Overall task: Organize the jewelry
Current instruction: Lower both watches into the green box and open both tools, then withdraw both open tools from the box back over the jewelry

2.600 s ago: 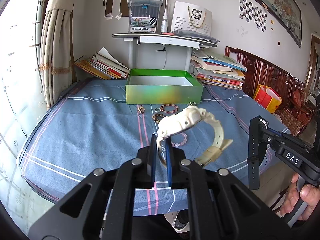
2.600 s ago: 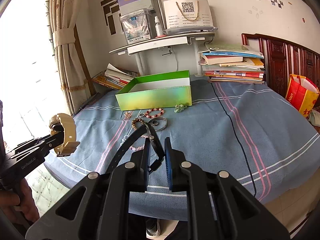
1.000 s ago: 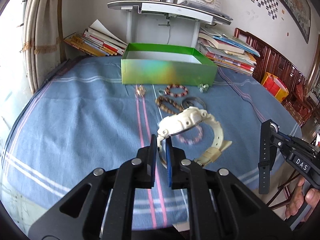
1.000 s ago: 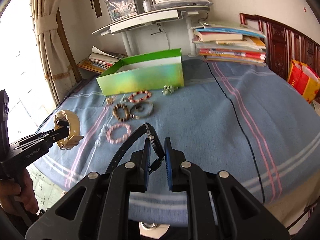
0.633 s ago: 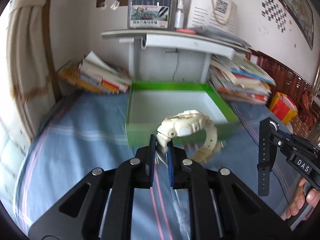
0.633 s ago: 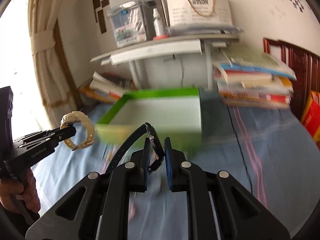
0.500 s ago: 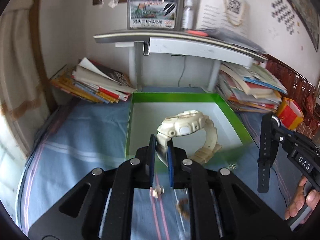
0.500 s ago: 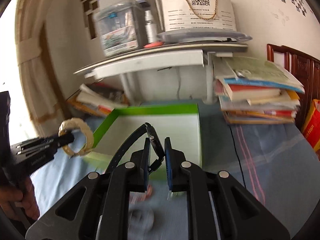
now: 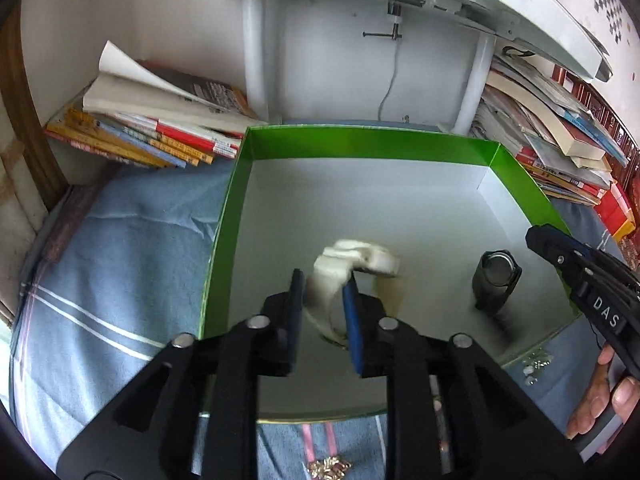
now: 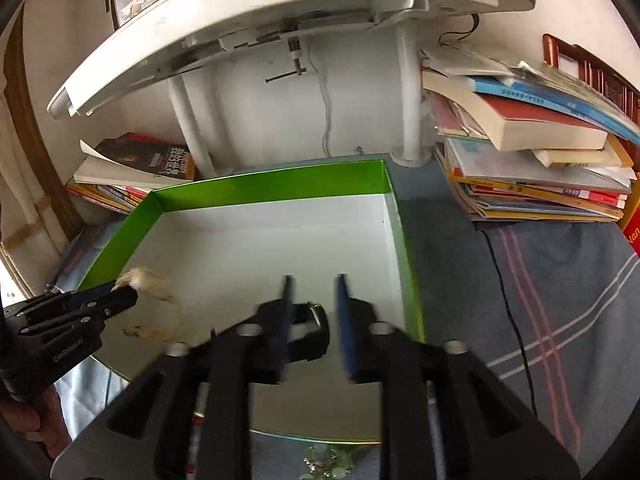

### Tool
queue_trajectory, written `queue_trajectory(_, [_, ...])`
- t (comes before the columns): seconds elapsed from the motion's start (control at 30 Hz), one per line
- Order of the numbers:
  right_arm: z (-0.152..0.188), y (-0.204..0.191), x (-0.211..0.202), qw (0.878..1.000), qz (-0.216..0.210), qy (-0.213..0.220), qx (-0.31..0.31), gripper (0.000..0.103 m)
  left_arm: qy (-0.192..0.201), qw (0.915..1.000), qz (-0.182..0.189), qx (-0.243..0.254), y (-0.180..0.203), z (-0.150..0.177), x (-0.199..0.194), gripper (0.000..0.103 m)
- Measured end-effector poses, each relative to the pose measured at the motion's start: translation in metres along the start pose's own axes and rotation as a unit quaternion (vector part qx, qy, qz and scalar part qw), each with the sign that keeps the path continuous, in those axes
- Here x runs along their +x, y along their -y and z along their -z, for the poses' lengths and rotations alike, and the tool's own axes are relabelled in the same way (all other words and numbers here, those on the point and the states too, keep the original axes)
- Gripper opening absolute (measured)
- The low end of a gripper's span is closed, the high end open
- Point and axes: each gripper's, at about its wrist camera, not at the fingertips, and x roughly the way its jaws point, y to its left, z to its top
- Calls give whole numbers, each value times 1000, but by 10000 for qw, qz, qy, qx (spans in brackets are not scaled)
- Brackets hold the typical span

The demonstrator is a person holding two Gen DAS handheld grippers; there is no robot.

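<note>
The cream watch (image 9: 352,264) sits blurred between the blue pads of your left gripper (image 9: 323,312), over the white floor of the green box (image 9: 368,145), towards its near-left part. Your left jaws are opening, with the watch still in the gap; whether a pad still touches the strap you cannot tell through the blur. In the right wrist view the same watch (image 10: 154,304) shows at the tip of your left gripper (image 10: 120,294), low over the box floor near the left wall.

The black watch (image 9: 496,278) lies inside the box towards its right side, just off the tip of your right gripper (image 9: 540,240). From the right wrist view, your right gripper (image 10: 312,312) is opening too, jaws parted, and the black watch's strap and buckle (image 10: 314,326) lie low between the fingers, clear of the right pad; contact with the left pad cannot be told.

Around the box: the blue striped cloth (image 9: 100,264) under it, a gold trinket (image 9: 328,467) on the cloth just before the near wall, and small pale pieces (image 9: 534,364) by the near-right corner. Behind stand the white posts of a shelf (image 9: 256,52), with stacks of books to the left (image 9: 152,120) and to the right (image 9: 560,140). Your hand (image 9: 604,396) grips the right tool's handle at the frame's right edge.
</note>
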Motion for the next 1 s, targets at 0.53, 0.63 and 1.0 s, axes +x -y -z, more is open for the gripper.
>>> queue_trajectory(0.53, [44, 13, -179, 9847, -65, 1710, 333, 82, 1781, 9819, -233, -603, -34, 54, -174, 92])
queue_trajectory(0.63, [92, -4, -207, 9897, -109, 1428, 60, 82, 1738, 9839, -217, -362, -19, 100, -201, 95])
queue_trajectory(1.0, [208, -33, -253, 9947, -287, 985, -54, 82, 1258, 9918, -217, 74, 35, 239, -232, 96])
